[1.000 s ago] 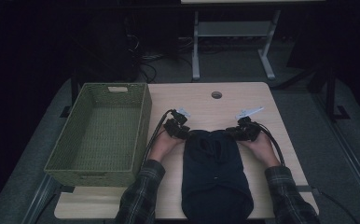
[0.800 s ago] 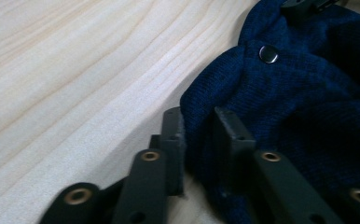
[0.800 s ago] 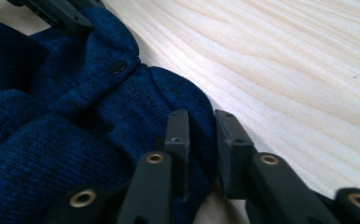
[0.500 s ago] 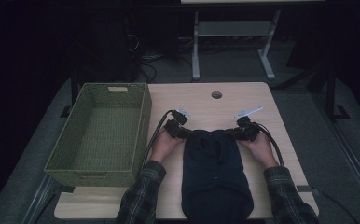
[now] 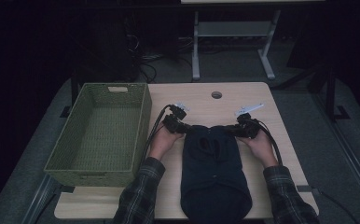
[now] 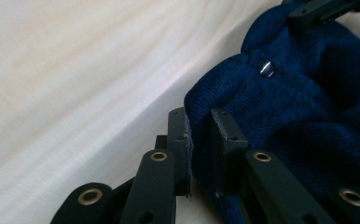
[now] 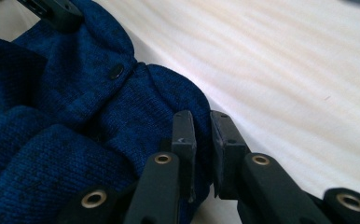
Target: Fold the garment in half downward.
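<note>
Plaid sleeves (image 5: pixel 138 196) enter from the near edge of the worktop (image 5: pixel 201 100), one forearm on each side of a dark blue knitted garment (image 5: pixel 213 177) that lies flat and lengthwise between them. The garment's near end reaches the near edge of the worktop; its far end sits level with the two claws.

The left claw (image 5: pixel 182 128) is held in the person's left hand (image 5: pixel 162 140) and bites the far left corner of the garment. In the left gripper view the left claw (image 6: pixel 199 140) is pinching a fold of blue knit between its two black jaws, which are nearly pressed together on the cloth. A small metal snap (image 6: pixel 266 67) shines on the fabric just beyond the jaws.

The right claw (image 5: pixel 234 129), in the right hand (image 5: pixel 259 144), grips the opposite far corner. In the right gripper view the right claw (image 7: pixel 202 144) likewise pinches a fold of knit, with its jaws close together around the fabric. A dark button (image 7: pixel 116 71) lies on the cloth just past it.

To the outer side of the left claw, near it, stands a green woven basket (image 5: pixel 64 154). Beyond both claws the pale worktop runs on to a round cable hole (image 5: pixel 216 94), and farther still a grey metal frame (image 5: pixel 229 32) stands on the dim floor.
</note>
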A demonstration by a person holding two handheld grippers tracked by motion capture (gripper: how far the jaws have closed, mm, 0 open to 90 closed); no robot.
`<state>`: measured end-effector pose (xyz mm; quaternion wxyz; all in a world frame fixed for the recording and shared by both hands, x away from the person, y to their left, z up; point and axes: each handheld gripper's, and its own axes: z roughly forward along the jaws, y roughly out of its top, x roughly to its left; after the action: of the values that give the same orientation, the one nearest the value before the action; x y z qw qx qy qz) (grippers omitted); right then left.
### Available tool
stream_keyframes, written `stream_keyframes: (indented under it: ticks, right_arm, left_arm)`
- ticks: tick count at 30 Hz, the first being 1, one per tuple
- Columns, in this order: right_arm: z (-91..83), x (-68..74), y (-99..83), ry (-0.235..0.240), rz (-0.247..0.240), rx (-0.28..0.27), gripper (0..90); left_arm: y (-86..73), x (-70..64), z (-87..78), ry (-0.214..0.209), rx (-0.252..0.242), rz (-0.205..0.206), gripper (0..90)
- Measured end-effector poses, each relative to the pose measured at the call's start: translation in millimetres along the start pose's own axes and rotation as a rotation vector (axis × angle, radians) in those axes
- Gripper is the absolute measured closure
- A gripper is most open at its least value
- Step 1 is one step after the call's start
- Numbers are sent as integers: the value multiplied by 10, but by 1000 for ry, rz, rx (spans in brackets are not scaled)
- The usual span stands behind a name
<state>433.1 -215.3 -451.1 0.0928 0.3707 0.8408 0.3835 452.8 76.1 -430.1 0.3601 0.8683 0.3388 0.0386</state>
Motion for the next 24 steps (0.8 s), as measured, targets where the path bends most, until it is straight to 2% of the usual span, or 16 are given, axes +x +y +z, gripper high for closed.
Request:
stream_keyframes:
  ticks: [2, 3, 5, 7, 9, 10, 13, 18, 21, 24]
  right_arm:
    - [-56, -3, 38, -8, 5, -29, 812]
    - [-78, -10, 72, -6, 12, -22, 812]
    - [-136, -12, 151, -27, -8, -47, 812]
    - [-197, -25, 236, -32, -7, -61, 812]
    - [-268, -26, 314, -42, -18, -101, 813]
    - [-300, -32, 362, -42, -12, -98, 813]
    - [-400, -37, 491, -64, -37, -123, 813]
    - [-571, -16, 688, -109, -72, -164, 814]
    - [-638, -2, 739, -122, -81, -192, 813]
    - [-618, 67, 702, -144, -105, -197, 811]
  left_arm:
    - [57, 0, -64, 9, -13, 16, 794]
    - [91, -2, -102, 16, -18, 28, 793]
    - [160, -19, -180, 45, -48, 45, 793]
    - [232, -23, -258, 62, -72, 57, 793]
    - [295, -25, -334, 83, -101, 69, 793]
    - [326, -22, -369, 86, -110, 69, 793]
    - [419, -28, -478, 103, -141, 86, 795]
    - [579, -71, -673, 155, -197, 130, 799]
    - [598, -137, -714, 186, -212, 145, 799]
    - [505, -230, -698, 200, -243, 179, 797]
